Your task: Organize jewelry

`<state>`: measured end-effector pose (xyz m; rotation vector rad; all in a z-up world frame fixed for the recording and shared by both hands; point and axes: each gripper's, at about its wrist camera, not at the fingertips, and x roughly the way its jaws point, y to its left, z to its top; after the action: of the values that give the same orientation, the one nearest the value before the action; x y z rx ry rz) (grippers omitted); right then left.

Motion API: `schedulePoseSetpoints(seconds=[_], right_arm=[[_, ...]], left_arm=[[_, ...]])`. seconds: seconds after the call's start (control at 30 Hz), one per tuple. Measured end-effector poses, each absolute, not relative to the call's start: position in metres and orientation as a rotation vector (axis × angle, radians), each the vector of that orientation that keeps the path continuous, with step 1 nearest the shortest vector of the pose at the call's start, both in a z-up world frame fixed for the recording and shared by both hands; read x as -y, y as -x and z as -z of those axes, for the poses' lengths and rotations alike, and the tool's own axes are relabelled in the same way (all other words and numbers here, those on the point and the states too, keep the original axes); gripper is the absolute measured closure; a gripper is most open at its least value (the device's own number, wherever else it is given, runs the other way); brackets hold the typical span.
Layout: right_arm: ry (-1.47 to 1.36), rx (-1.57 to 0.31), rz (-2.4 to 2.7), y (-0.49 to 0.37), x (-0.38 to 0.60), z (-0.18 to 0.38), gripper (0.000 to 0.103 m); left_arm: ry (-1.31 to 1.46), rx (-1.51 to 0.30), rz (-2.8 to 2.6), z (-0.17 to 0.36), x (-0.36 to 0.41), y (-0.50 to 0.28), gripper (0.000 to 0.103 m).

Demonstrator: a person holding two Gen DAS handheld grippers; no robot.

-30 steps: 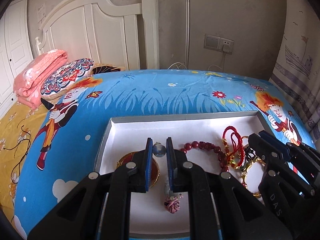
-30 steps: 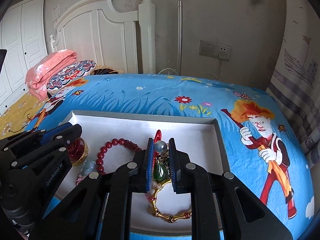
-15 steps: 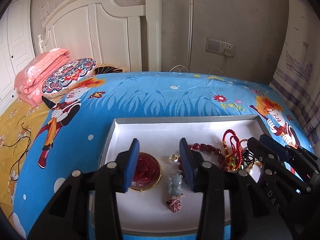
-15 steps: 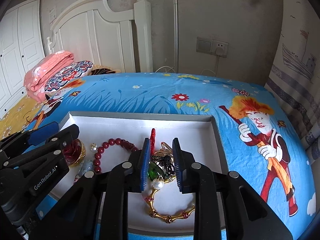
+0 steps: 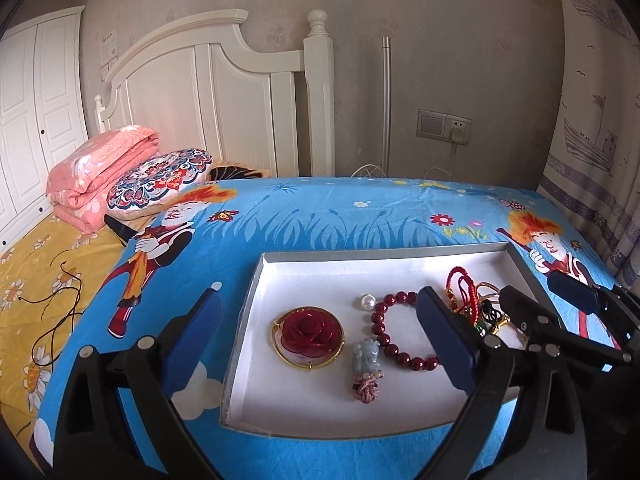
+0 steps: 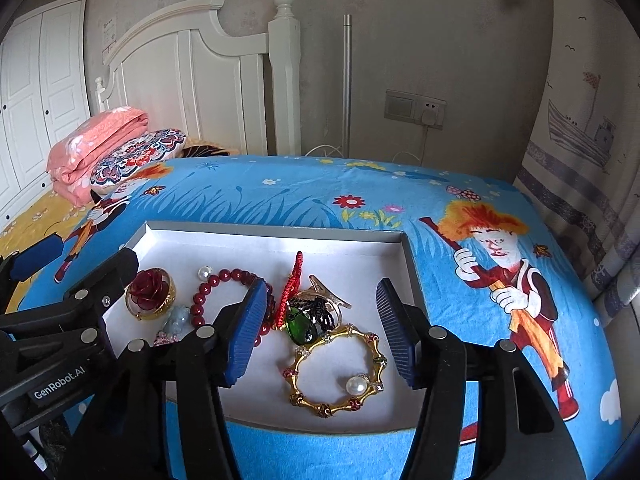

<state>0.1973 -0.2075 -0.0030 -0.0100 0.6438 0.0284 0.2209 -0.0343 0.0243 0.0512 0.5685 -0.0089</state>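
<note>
Right gripper (image 6: 320,330): jaws have just been opening and stand apart above the tray; nothing is pressed by the pads.
Tray (image 6: 276,232): a shallow white box laid on the blue cartoon bedsheet (image 6: 460,200).
Between the jaws: a gold bamboo bangle (image 6: 336,372) with a pearl, and a green pendant (image 6: 300,326) touching what may be a gold hair clip (image 6: 328,300).
Left part of tray: a red bead bracelet (image 6: 216,280), a red rose ornament (image 6: 150,288), a loose pearl (image 6: 204,272).
Left gripper (image 6: 68,280): seen at the left edge, jaws spread.
</note>
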Motion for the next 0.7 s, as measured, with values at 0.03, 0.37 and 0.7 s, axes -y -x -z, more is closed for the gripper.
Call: schedulePoseSetpoints(seconds=[0.03,0.37,0.7], right_arm=[[0.009,-0.645,-0.028,-0.194,0.209,0.002,0.043],[0.049,-0.661,-0.027,-0.172,0.207,0.006,0.029],[0.027,-0.690,-0.053,-0.165,0.218,0.011,0.023]], left_arm=[[-0.050,-0.560,0.005,-0.025,0.034,-0.217,0.006],[-0.053,-0.559,0.004,-0.018,0.028,-0.183,0.005],[-0.029,-0.589,0.015,-0.016,0.017,-0.175,0.005]])
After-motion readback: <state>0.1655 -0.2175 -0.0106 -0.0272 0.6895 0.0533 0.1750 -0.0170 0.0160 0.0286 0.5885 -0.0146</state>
